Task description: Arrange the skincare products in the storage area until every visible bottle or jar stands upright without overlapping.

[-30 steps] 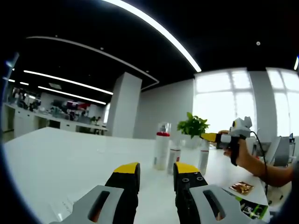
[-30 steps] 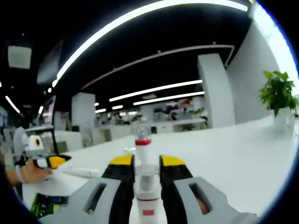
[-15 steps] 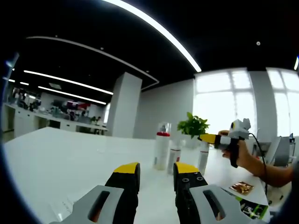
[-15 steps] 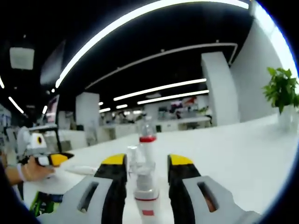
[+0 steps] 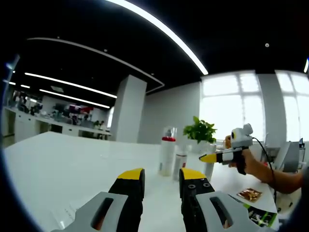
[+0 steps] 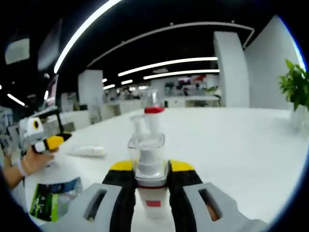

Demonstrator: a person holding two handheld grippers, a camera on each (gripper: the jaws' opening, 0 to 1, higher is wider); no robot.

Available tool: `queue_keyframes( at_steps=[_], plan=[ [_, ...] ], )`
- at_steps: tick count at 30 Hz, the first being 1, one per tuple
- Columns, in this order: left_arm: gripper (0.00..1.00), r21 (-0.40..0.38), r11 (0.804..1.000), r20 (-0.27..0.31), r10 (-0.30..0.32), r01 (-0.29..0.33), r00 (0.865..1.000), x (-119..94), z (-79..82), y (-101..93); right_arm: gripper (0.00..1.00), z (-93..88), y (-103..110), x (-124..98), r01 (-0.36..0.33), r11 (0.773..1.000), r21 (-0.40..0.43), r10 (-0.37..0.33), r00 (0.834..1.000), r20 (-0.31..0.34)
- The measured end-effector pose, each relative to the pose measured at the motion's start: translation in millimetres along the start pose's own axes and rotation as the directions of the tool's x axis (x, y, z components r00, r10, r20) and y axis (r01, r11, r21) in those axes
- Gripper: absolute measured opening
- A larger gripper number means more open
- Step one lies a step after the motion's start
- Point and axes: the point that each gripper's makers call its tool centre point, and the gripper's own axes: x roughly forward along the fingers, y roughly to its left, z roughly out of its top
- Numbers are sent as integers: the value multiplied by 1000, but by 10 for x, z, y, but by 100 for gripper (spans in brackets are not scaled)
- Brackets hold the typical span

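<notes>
In the right gripper view my right gripper (image 6: pixel 151 166) has its yellow-tipped jaws pressed against the sides of a white bottle with a clear cap and a red label (image 6: pixel 147 150), which stands upright on the white table (image 6: pixel 231 145). Behind it stand a tall bottle with a red band (image 6: pixel 153 118) and a clear pump bottle (image 6: pixel 136 128). In the left gripper view my left gripper (image 5: pixel 161 176) is open with nothing between its jaws, short of the red-banded bottle (image 5: pixel 167 150) and a shorter white bottle (image 5: pixel 179 164). The right gripper (image 5: pixel 208 158) comes in from the right at a third bottle (image 5: pixel 209 169).
A white tube (image 6: pixel 87 151) lies flat on the table at the left. A green printed packet (image 6: pixel 55 200) and a brown sachet (image 5: pixel 249 194) lie near the table's edge. A potted plant (image 5: pixel 199 130) stands behind the bottles. A hand (image 5: pixel 251 164) holds the right gripper.
The right gripper's jaws widened off the bottle's cap, dropped lower and narrowed onto its body. The left gripper has stayed still.
</notes>
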Motion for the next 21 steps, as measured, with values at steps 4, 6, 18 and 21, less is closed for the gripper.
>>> queue_keyframes(
  at_steps=[4,6,18,21],
  plan=[
    [29,1,1000,-1,0,0,1000,2,-1,6,23,19,-98,38,43,999,0,-43,999,20],
    [29,2,1000,-2,-1,1,1000,5,-4,5,23,46,-180,88,91,996,-8,-91,995,48],
    [29,10,1000,-15,1,0,1000,16,-37,-9,23,-97,-409,294,206,974,-95,-202,978,51],
    [29,9,1000,-16,2,-2,1000,17,-34,3,24,-259,-403,336,204,971,-126,-208,978,-16]
  ],
)
